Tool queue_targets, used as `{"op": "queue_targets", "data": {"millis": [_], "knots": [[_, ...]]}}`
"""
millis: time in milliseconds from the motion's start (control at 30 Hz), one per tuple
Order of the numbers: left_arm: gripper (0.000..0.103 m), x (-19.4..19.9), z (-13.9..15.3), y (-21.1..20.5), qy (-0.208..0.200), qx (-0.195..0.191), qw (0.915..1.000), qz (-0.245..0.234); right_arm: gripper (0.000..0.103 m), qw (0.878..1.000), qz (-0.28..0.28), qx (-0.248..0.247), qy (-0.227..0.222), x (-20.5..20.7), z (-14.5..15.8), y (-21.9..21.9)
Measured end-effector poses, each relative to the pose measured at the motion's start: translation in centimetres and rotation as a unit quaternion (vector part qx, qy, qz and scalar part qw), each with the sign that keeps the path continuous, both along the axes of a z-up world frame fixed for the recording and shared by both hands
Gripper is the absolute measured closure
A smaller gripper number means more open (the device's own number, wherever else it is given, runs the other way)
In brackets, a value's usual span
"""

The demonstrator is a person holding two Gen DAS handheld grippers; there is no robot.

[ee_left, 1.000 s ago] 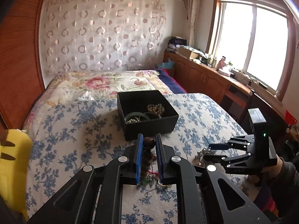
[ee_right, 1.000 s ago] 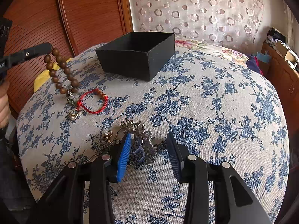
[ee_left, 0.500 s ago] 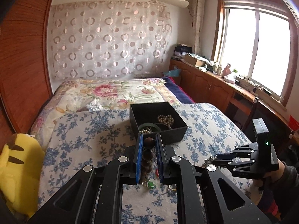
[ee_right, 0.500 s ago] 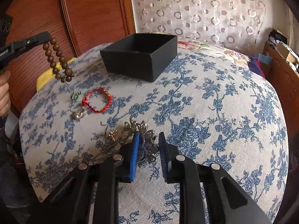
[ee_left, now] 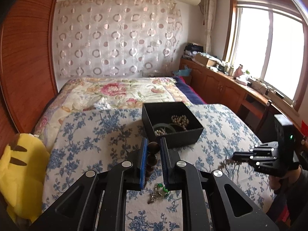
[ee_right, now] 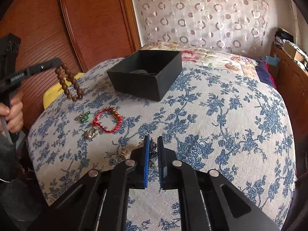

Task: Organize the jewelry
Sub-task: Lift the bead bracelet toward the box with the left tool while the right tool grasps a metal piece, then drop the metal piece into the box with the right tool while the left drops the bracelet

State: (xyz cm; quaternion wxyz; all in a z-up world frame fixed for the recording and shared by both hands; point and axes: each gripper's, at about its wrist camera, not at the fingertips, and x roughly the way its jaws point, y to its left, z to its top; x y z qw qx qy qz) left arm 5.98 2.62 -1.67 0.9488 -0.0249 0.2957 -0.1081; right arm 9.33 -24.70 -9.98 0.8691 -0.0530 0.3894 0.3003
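The left gripper is clamped on a wooden bead bracelet, pinching one bead at the top so that the rest of the loop hangs free; held this way, the strand stretches into a narrow loop whose long axis runs downward from the pads, clear of the blue-flowered bedspread. The grip looks chosen to carry the bracelet over to the black box, which stands open just ahead of that gripper and already holds a pale bead strand and a greenish bangle. The right gripper has its pads drawn together on an ornate metal piece, probably a hairpin or necklace; seen from the left wrist, the piece dangles from the fingertips, with thin strands trailing down. Its exact shape is too blurred to tell. On the bedspread between the two grippers lie a red cord bracelet, lying flat as an open ring, a small green charm and a gold-coloured pendant close beside it. These three appear still to be sorted, so the task seems roughly midway.
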Motion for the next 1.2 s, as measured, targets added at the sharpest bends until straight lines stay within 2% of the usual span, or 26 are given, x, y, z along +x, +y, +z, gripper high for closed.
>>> {"op": "queue_targets", "data": {"millis": [300,600,1200], "knots": [[0.091,-0.1,-0.6,-0.7,0.004,0.003,1.0,-0.008,0.095,1.0,0.0,-0.005,-0.022,-0.2,0.9,0.6],[0.091,0.8,1.0,-1.2,-0.013,0.011,0.9998,-0.009,0.095,0.999,0.0,-0.007,-0.054,0.3,3.2,0.8],[0.091,2.7,2.5,-2.3,-0.027,0.026,0.9991,-0.02,0.095,0.995,-0.013,-0.008,-0.101,4.7,7.7,3.0]]}}
